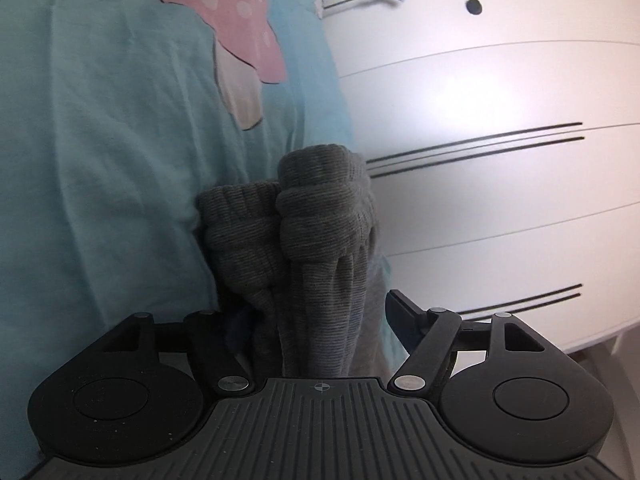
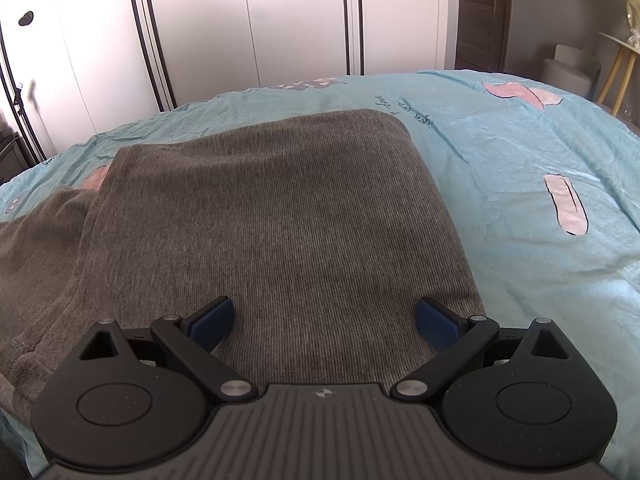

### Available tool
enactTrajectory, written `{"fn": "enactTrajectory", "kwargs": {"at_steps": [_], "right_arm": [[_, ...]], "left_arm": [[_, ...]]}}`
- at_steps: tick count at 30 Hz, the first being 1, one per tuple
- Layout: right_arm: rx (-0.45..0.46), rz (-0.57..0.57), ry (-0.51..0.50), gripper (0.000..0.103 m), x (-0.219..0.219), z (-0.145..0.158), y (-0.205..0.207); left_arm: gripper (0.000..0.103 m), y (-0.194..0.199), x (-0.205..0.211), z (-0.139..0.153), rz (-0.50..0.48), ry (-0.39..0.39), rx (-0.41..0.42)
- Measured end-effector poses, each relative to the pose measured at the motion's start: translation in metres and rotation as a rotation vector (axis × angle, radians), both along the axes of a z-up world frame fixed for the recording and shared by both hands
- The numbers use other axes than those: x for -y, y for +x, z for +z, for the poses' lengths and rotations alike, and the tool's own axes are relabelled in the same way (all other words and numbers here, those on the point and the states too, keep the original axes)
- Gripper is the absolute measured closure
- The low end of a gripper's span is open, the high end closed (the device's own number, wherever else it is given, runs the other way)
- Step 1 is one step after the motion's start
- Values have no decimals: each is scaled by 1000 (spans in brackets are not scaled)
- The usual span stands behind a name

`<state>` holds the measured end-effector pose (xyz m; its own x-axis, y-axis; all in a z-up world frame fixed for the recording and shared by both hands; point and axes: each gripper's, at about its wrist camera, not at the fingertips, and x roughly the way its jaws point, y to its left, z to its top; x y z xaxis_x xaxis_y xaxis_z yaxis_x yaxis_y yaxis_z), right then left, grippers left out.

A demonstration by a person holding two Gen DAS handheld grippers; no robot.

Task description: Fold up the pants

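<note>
Grey ribbed pants (image 2: 280, 216) lie folded over on a light blue bedsheet (image 2: 520, 168). In the left wrist view the pants' two ribbed cuffs (image 1: 316, 216) stand bunched between my left gripper's (image 1: 316, 312) jaws. The jaws are spread apart, with the right finger (image 1: 404, 308) clear of the cloth and the left finger hidden behind it. My right gripper (image 2: 324, 320) is open, low over the near edge of the pants, and holds nothing.
The sheet has pink mushroom prints (image 1: 240, 32). White wardrobe doors (image 2: 280, 20) with black lines stand beyond the bed. A dark door (image 2: 484, 12) and a small wooden table (image 2: 620, 68) are at the far right.
</note>
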<state>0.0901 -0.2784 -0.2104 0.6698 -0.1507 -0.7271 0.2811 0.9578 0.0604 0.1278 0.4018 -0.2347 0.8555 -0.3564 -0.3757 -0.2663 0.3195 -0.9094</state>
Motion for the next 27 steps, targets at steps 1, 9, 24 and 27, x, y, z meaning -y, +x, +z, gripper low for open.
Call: {"fn": "enactTrajectory", "kwargs": {"at_steps": [1, 9, 24, 27], "right_arm": [[1, -1, 1, 5, 0, 0, 0], [0, -2, 1, 5, 0, 0, 0], [-1, -6, -2, 5, -1, 1, 1], [0, -8, 4, 5, -1, 1, 1]], "left_arm": [[30, -3, -1, 0, 6, 6, -15], [30, -4, -1, 5, 50, 53, -110], [62, 10, 14, 22, 58, 219, -115], [53, 17, 18, 22, 51, 251, -114]]}}
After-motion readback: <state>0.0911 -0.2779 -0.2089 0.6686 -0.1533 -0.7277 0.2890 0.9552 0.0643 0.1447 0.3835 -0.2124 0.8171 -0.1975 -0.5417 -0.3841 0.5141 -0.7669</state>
